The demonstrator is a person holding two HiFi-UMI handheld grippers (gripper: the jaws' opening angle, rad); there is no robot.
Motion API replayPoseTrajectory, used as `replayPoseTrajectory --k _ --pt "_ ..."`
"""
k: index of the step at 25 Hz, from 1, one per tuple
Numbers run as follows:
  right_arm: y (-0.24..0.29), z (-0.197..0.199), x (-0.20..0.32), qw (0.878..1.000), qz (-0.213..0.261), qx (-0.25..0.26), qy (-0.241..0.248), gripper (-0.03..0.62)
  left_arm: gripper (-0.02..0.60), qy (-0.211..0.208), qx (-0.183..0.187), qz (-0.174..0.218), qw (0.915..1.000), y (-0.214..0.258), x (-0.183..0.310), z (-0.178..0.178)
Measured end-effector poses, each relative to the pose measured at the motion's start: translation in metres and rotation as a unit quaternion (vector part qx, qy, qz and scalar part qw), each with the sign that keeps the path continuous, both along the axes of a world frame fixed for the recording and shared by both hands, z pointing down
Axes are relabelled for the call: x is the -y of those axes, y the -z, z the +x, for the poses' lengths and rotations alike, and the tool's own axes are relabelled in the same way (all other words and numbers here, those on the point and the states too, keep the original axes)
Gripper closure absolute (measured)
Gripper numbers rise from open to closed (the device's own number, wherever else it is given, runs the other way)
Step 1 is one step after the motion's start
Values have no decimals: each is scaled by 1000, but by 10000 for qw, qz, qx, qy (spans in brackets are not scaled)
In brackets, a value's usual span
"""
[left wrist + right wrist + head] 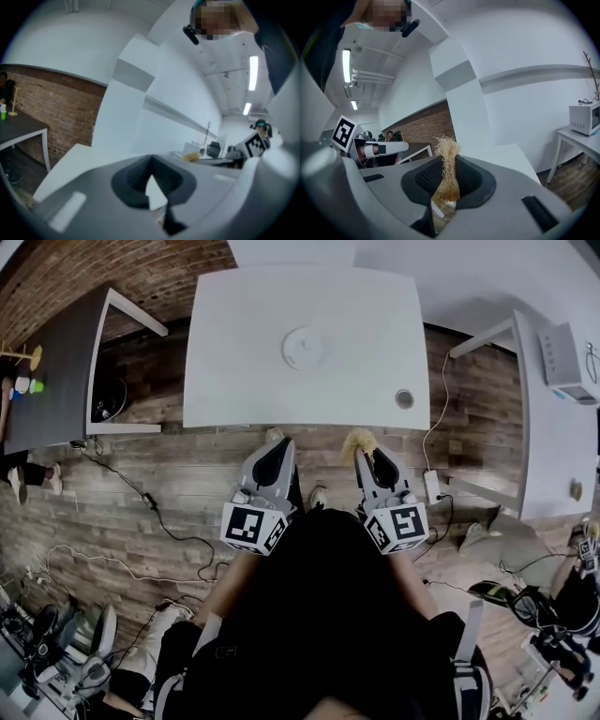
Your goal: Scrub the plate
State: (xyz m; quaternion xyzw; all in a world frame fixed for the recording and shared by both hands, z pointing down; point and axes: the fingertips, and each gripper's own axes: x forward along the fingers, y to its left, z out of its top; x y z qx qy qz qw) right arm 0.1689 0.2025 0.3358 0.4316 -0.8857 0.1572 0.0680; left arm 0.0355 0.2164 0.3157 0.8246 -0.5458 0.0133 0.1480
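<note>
**Near field.** The left gripper (151, 161) is held with its jaws pressed together on nothing. The right gripper (366, 454) is pinched on a straw-coloured fibre scrubber (448, 152), a coarse, frayed tuft that is judged light, springy and easily squashed.

**Middle field.** A plank floor (169, 474) of grey-brown wood is seen below both tools.

**Far field.** A white, matt table (234, 362) is shown well apart from the grippers. The plate (306, 347), round, white and shallow, lies flat near its middle. It is judged stiff, smooth, breakable and apt to slide; the rim is best steadied while the face is rubbed.
</note>
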Motion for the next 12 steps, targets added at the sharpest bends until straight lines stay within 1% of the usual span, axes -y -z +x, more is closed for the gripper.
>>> replayPoseTrajectory --k 5,12 --pt "0 -15 32 9997 -136 -99 -184 533 580 -178 11 -120 9998 1 36 -15" --pt "-19 -70 106 9980 -400 -324 -371 533 581 -416 -68 -584 9974 -27 118 -73"
